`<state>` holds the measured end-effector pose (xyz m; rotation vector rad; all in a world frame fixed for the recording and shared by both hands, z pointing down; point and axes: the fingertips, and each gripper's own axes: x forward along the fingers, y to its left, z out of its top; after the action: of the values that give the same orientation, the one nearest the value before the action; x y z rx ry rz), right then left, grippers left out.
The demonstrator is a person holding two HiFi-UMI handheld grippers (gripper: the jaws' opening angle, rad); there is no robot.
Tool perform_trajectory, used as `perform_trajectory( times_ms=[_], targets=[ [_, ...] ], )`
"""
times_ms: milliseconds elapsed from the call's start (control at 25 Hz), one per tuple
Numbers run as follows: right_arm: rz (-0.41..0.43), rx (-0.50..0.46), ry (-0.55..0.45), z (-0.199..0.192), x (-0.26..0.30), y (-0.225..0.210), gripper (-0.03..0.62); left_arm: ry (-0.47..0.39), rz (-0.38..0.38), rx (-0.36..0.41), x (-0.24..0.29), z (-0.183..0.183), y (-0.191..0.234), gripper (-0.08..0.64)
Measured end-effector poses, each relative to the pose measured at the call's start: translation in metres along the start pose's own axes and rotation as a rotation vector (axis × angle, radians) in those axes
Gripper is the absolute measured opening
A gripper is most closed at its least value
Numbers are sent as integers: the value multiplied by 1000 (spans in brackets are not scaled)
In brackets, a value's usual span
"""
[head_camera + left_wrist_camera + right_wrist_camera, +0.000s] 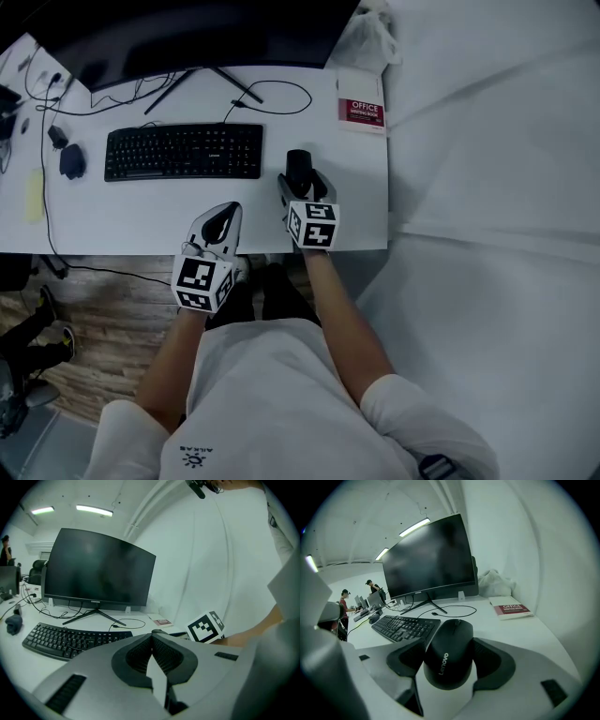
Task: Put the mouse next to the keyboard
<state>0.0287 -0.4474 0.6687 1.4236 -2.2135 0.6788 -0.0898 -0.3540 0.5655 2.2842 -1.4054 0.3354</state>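
my right gripper [300, 180] pinches a black lenovo mouse [449, 656] by its two sides, the dark jaw pads pressed against its flanks and its nose pointing away from me. i can't tell whether the mouse rests on the white desk [141, 214] or sits just above it. the black keyboard [184, 151] lies ahead of this gripper and to its left, its right end near the mouse but apart from it. straight ahead, a thin black cable [274, 97] loops in front of the monitor [431, 557] stand. ahead and to the right lies a red-and-white office book [363, 112]. my left gripper [225, 216] sits behind and to the left of the right one, near the desk's front edge, with its ribbed jaws pressed together at the tips and nothing between them; the keyboard is ahead of it.
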Motion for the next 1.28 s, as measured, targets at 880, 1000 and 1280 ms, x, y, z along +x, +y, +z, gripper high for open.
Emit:
perform_trajectory(
  times_ms=[880,1000,1280],
  targets=[
    [-67,-75,106,-9,61,-7,322,53,-3,-3,36,-6,17,11],
    [-66,-80,117,-11,64,-3,322,54,-2,-1,33,-4,19,11],
    [-77,-85,122,-13,66,-4,322,53,1,3,30,-5,24,11]
  ],
)
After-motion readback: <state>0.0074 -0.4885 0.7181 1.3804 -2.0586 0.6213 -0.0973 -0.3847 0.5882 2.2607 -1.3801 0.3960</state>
